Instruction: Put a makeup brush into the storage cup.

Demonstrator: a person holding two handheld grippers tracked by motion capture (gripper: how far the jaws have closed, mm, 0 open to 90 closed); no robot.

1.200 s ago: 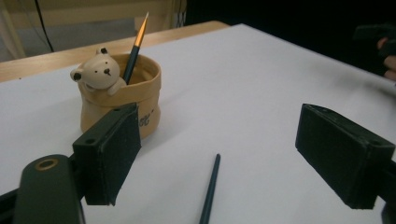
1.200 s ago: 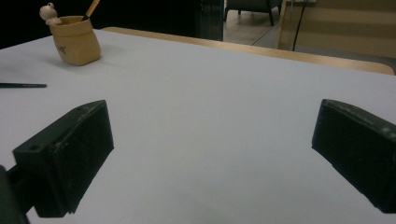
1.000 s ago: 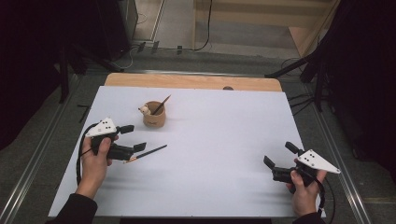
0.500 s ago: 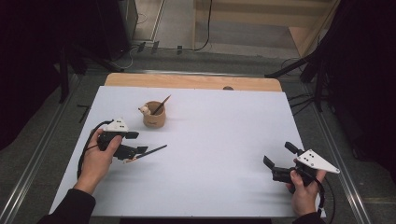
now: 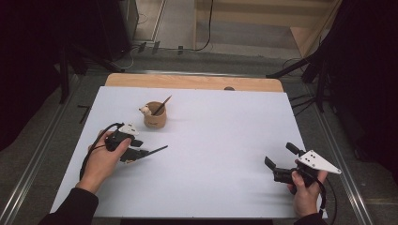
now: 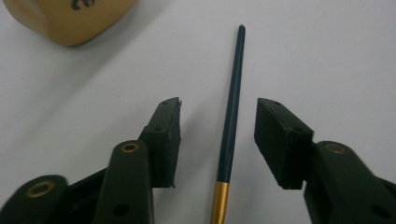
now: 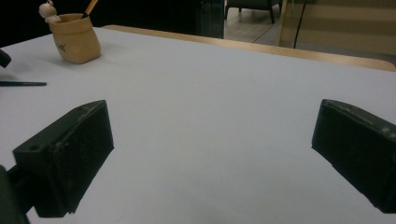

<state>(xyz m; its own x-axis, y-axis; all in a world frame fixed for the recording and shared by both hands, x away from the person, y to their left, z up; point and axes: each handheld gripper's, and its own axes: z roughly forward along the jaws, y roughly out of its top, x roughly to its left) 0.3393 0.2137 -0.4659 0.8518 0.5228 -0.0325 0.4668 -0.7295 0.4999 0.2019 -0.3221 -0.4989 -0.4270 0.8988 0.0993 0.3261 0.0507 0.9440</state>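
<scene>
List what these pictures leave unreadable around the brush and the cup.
- Brush: its bristle end runs off the bottom edge of the left gripper view; in the high view the left gripper covers it.
- Cup: dark print cut off by the top edge of the left gripper view; too small elsewhere.
- Cup contents: hidden by its wall.

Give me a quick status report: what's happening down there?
Left hand-held gripper straddling dark paintbrush on the table, jaws just been closing, pads not yet touching. Right hand-held gripper open, idle. Tan brush cup nearby, path clear.

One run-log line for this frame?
left gripper: closing around brush, no contact | right gripper: open, idle | cup: upright
</scene>
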